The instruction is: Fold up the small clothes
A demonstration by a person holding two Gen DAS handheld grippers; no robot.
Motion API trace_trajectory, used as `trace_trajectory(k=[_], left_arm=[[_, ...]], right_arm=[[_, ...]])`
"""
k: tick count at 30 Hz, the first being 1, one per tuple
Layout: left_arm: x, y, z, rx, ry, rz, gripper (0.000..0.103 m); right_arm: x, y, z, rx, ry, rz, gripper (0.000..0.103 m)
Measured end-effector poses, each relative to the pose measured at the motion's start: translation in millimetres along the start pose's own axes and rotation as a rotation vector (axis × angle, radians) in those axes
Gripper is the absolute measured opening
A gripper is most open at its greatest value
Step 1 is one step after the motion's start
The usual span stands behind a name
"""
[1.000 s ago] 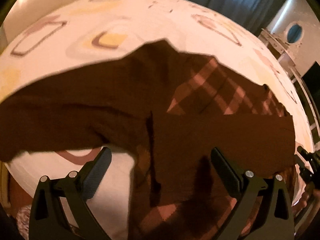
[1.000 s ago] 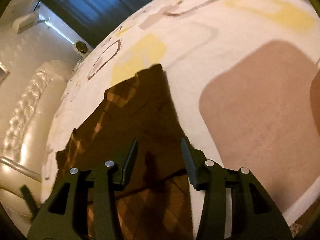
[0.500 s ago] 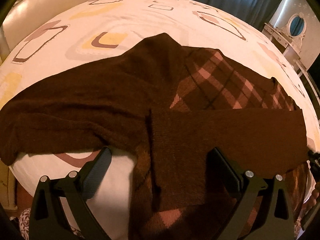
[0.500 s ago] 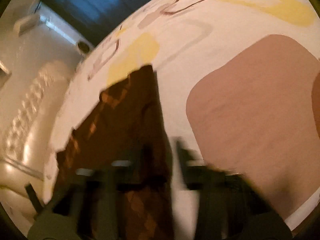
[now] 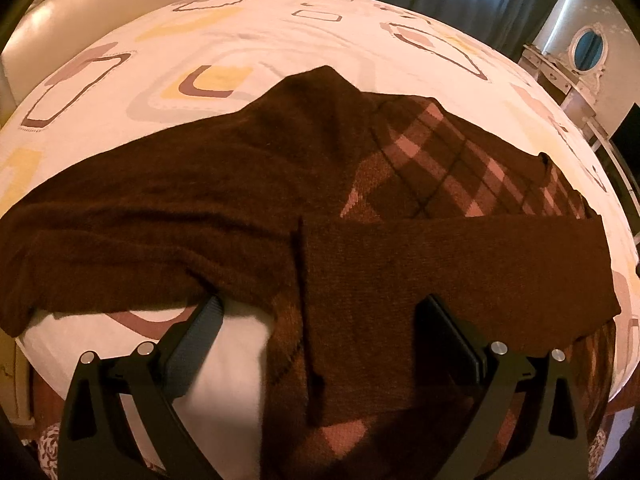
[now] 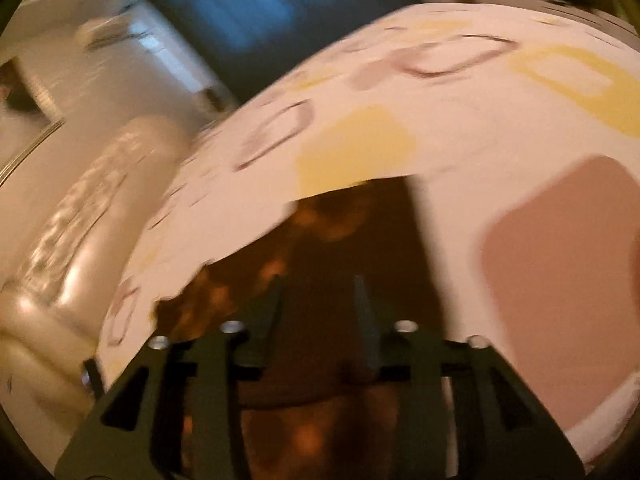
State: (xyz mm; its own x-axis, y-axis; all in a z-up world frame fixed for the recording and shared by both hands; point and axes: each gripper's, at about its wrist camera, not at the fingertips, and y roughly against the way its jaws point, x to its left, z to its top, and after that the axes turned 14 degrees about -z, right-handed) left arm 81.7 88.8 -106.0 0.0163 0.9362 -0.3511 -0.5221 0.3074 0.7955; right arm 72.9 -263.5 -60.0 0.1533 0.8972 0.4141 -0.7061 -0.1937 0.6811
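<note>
On the patterned bedspread (image 5: 280, 32), 1 small brown sweater (image 5: 248, 184) lies flat, its argyle front (image 5: 448, 168) showing at the right and 1 sleeve (image 5: 460, 268) laid across the body, while the other sleeve (image 5: 100, 248) stretches out to the left, unfolded. The step in hand looks like the sleeve folds: 1 of 2 appears done. The left gripper (image 5: 320, 320) hovers over the near hem with its fingers spread wide and nothing pinched between them. The right gripper (image 6: 318, 300) shows in a blurred view above the sweater's edge; its jaws are opening, and no cloth looks caught between them, though the blur leaves that uncertain. The next move likely calls for pinching the outstretched left sleeve near its cuff and carrying it across the body, keeping the already folded sleeve undisturbed. Count: 1 garment, 2 sleeves, 2 grippers.
</note>
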Motion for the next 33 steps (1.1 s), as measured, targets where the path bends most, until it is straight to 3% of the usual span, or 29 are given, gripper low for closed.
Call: trace_trajectory(k=[5, 7, 13, 17, 19, 23, 27, 33], left_arm=[[1, -1, 0, 0.001, -0.003, -0.009, 0.099], [2, -1, 1, -0.001, -0.009, -0.012, 0.099], [1, -3, 5, 0.038, -0.017, -0.016, 0.099], [10, 13, 6, 0.029, -0.038, -0.078, 0.099], [25, 36, 5, -0.011, -0.027, -0.113, 0.099], [82, 97, 3, -0.143, -0.007, -0.17, 0.099], [162, 155, -6, -0.272, 0.042, -0.119, 0.099], [300, 201, -17, -0.343, 0.153, -0.095, 0.099]], right_arm=[[28, -47, -30, 0.182, -0.004, 0.097, 0.042], [26, -73, -45, 0.29, -0.009, 0.055, 0.054], [32, -73, -50, 0.259, 0.039, 0.032, 0.055], [31, -70, -50, 0.258, 0.021, 0.033, 0.057], [31, -72, -50, 0.257, 0.024, 0.03, 0.058], [33, -74, -51, 0.258, 0.018, 0.033, 0.061], [37, -75, -51, 0.258, 0.009, 0.029, 0.065], [39, -76, -49, 0.256, 0.013, 0.023, 0.069]])
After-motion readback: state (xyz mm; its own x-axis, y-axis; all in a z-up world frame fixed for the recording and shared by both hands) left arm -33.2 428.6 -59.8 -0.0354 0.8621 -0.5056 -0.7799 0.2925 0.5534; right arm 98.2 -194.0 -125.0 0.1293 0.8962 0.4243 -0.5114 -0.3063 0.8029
